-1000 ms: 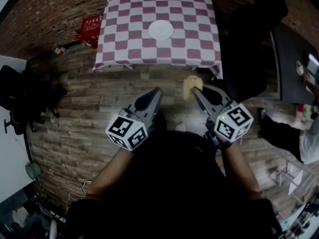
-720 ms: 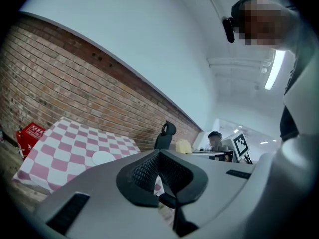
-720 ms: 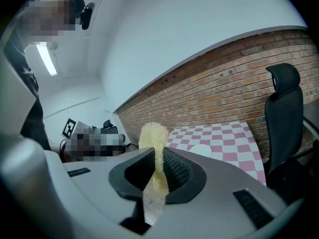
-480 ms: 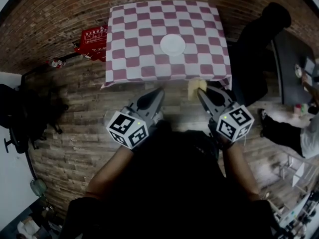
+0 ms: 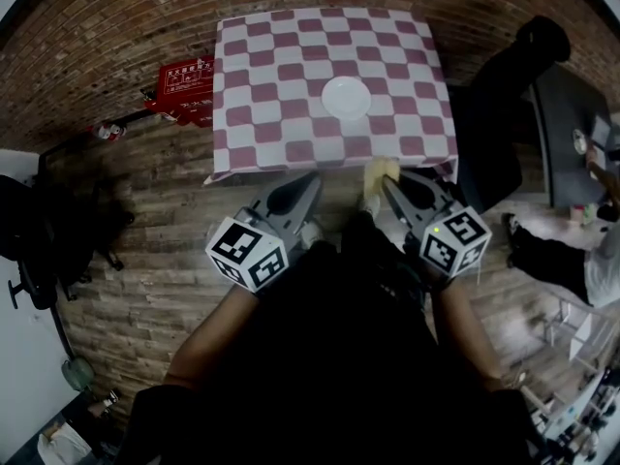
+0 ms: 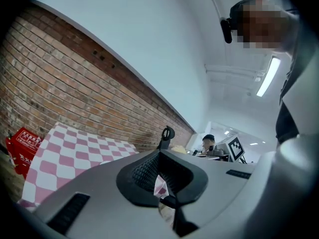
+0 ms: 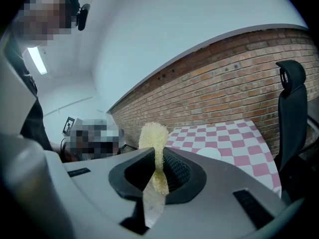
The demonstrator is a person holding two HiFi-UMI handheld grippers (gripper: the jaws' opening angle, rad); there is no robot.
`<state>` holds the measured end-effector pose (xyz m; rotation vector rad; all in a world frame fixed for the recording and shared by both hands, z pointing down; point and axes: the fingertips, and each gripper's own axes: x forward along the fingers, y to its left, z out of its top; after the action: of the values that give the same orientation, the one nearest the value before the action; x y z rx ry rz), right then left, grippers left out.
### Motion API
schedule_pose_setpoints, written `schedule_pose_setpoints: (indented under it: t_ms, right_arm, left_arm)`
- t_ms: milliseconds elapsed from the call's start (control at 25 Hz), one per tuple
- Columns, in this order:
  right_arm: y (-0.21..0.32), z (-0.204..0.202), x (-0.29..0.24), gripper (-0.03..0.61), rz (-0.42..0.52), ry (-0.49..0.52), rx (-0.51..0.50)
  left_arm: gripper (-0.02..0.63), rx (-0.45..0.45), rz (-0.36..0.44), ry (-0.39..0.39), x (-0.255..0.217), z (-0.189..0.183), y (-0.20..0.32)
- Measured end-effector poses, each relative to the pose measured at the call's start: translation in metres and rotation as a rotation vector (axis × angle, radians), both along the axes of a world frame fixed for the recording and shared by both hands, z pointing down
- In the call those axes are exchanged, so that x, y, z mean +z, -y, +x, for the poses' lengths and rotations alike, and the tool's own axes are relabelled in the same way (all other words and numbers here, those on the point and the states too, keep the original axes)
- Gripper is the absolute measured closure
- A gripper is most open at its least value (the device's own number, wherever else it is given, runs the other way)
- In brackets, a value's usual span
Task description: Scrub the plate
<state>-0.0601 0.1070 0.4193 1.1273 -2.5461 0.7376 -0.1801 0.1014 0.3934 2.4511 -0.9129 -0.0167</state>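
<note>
A white plate (image 5: 346,97) lies alone on a table with a pink-and-white checked cloth (image 5: 266,76), ahead of me in the head view. The plate (image 7: 211,153) also shows small in the right gripper view. My right gripper (image 5: 387,180) is shut on a yellow scrubbing pad (image 5: 377,173), which sticks up between its jaws (image 7: 153,148). My left gripper (image 5: 308,184) is shut with nothing in it; the checked cloth (image 6: 75,151) shows beyond it. Both grippers hang short of the table's near edge, over the floor.
A red box (image 5: 187,87) stands on the wooden floor left of the table. A black office chair (image 5: 513,85) sits right of the table, and a dark desk (image 5: 572,134) beyond it. More dark chairs (image 5: 39,231) stand at the far left. A brick wall (image 6: 45,83) backs the table.
The table and plate have come nearer and lower in the head view as I moved forward. Both grippers now reach close to the table's near edge, both still shut.
</note>
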Motion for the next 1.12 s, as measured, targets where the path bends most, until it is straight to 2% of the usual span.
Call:
schedule_pose_setpoints:
  t_ms: [320, 520, 840, 1120]
  right_arm:
    - [0.038, -0.012, -0.002, 0.534, 0.009, 0.009, -0.050]
    - [0.067, -0.008, -0.003, 0.534, 0.019, 0.010, -0.081]
    - [0.128, 0.026, -0.001, 0.534, 0.015, 0.016, -0.129]
    - [0.189, 0.073, 0.003, 0.534, 0.020, 0.029, -0.190]
  left_arm:
    - [0.606, -0.054, 0.019, 0.022, -0.005, -0.017, 0.029]
    - [0.606, -0.075, 0.025, 0.023, -0.006, -0.010, 0.054]
    - [0.606, -0.101, 0.015, 0.032, -0.004, 0.025, 0.105]
    - [0.606, -0.147, 0.032, -0.023, -0.014, 0.070, 0.153]
